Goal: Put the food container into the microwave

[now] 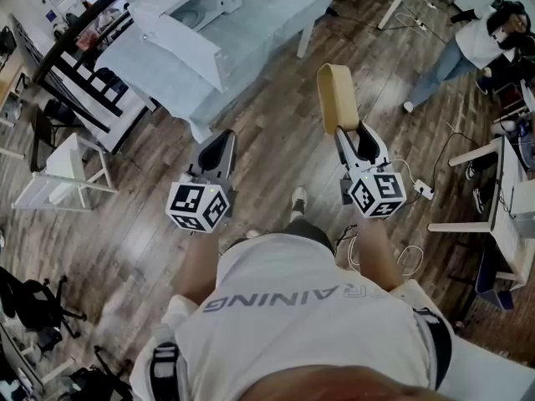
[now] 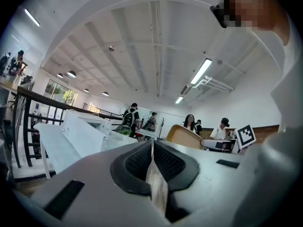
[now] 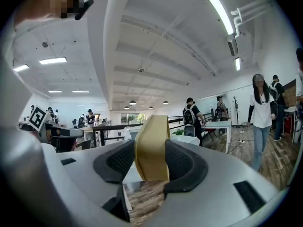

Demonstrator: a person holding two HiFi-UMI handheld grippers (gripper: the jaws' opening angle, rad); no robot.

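My right gripper (image 1: 358, 136) is shut on the lower edge of a tan food container (image 1: 337, 97), which stands edge-on above the wooden floor. In the right gripper view the container (image 3: 151, 145) fills the gap between the pads (image 3: 182, 162). At the same height, my left gripper (image 1: 217, 144) is shut with nothing in it; its pads (image 2: 137, 162) meet in the left gripper view. The white microwave (image 1: 188, 2) stands on a white-covered table (image 1: 276, 15) ahead to the left, and its door looks open. From the left gripper the microwave (image 2: 80, 126) and container (image 2: 184, 136) both show.
A black railing (image 1: 84, 23) runs left of the table. A white stool (image 1: 63, 174) stands at left, an office chair (image 1: 33, 303) at lower left. A person (image 1: 476, 44) sits at upper right beside a desk (image 1: 501, 215). A power strip (image 1: 422, 190) lies on the floor.
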